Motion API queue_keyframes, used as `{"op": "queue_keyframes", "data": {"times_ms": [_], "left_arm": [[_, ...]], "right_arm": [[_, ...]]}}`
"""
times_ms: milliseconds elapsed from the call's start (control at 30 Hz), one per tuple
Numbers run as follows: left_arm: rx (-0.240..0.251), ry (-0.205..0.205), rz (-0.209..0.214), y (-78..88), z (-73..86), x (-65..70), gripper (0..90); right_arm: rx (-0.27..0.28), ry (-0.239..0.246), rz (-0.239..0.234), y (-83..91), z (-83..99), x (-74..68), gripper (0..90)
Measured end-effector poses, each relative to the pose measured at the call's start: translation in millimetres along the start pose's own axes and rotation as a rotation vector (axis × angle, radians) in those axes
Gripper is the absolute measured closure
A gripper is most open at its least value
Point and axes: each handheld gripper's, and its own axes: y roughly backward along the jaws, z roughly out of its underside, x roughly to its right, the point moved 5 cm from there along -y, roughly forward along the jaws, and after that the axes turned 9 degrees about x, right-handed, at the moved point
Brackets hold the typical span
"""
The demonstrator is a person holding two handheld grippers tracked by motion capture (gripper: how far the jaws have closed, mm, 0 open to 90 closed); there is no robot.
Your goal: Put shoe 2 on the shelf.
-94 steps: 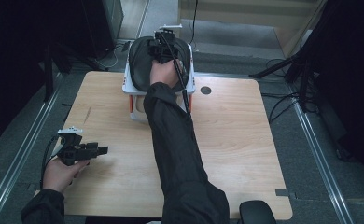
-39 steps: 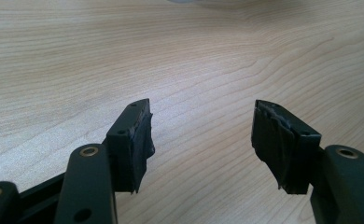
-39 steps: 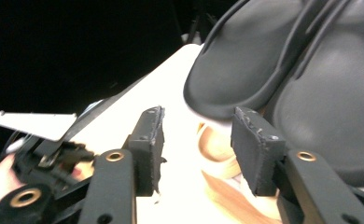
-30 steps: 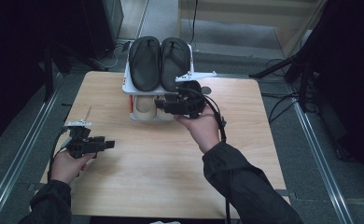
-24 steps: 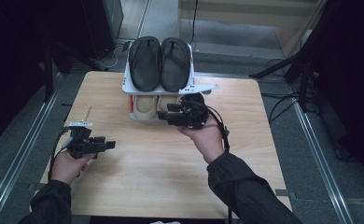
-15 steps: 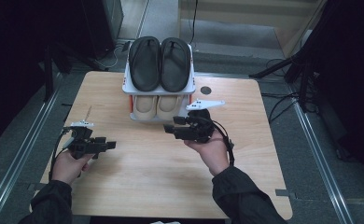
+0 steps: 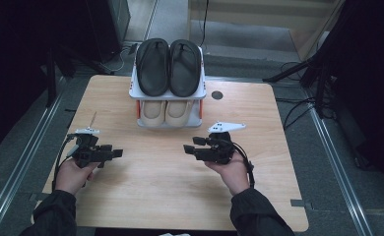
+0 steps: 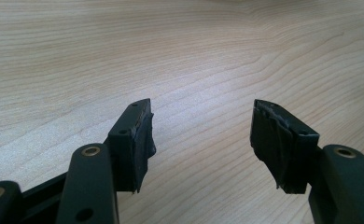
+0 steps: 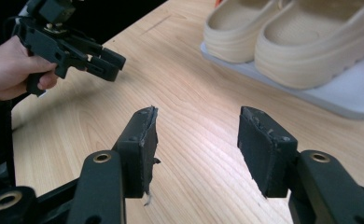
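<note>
A white two-shelf rack (image 7: 168, 95) stands at the table's far middle. A pair of black sandals (image 7: 169, 66) lies on its top shelf, and a pair of beige clogs (image 7: 168, 112) (image 9: 301, 42) on its lower shelf (image 9: 357, 100). My right gripper (image 7: 187, 149) (image 9: 196, 121) hovers low over the wood in front of the rack, pointing left. Its jaws have just been opening, and it is open with nothing between them. My left gripper (image 7: 115, 154) (image 8: 201, 116) (image 9: 111, 65) rests near the left edge, pointing right, open and empty.
The wooden table (image 7: 155, 196) has a small round dark hole (image 7: 217, 95) to the right of the rack. Dark floor with rails and cables surrounds the table on both sides. Bare wood lies between the two grippers.
My right hand has drawn back from the rack towards the near side and sunk close to the tabletop. The left hand has stayed where it was.
</note>
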Motion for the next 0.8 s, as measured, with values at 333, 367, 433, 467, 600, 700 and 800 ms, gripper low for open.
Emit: {"op": "queue_keyframes", "data": {"times_ms": [333, 367, 433, 467, 600, 700, 800], "left_arm": [[-0.027, -0.023, 0.011, -4.8, 2.0, 8.9, 38.9], [-0.027, -0.025, 0.014, -5.1, 1.9, 9.2, 38.6], [-0.027, -0.023, 0.019, -5.2, 1.8, 10.3, 38.3], [-0.028, -0.028, 0.019, -5.1, 2.0, 10.7, 38.3], [-0.036, -0.042, 0.032, -6.1, 2.9, 16.6, 38.0], [-0.045, -0.058, 0.04, -8.5, 3.9, 21.5, 37.5], [-0.049, -0.06, 0.048, -9.9, 4.9, 24.6, 36.9]], "right_arm": [[-0.015, -0.05, 0.06, 10.2, 19.9, 19.7, 48.2], [-0.015, -0.048, 0.064, 11.7, 21.9, 21.7, 48.3], [0.016, -0.05, 0.082, 16.5, 25.4, 25.1, 49.2], [0.01, -0.063, 0.088, 18.7, 26.6, 27.4, 49.0], [0.008, -0.053, 0.141, 29.3, 28.2, 35.2, 48.5], [0.037, -0.066, 0.16, 34.9, 30.9, 41.0, 48.5], [0.028, -0.096, 0.175, 34.8, 34.8, 47.8, 48.5]]}}
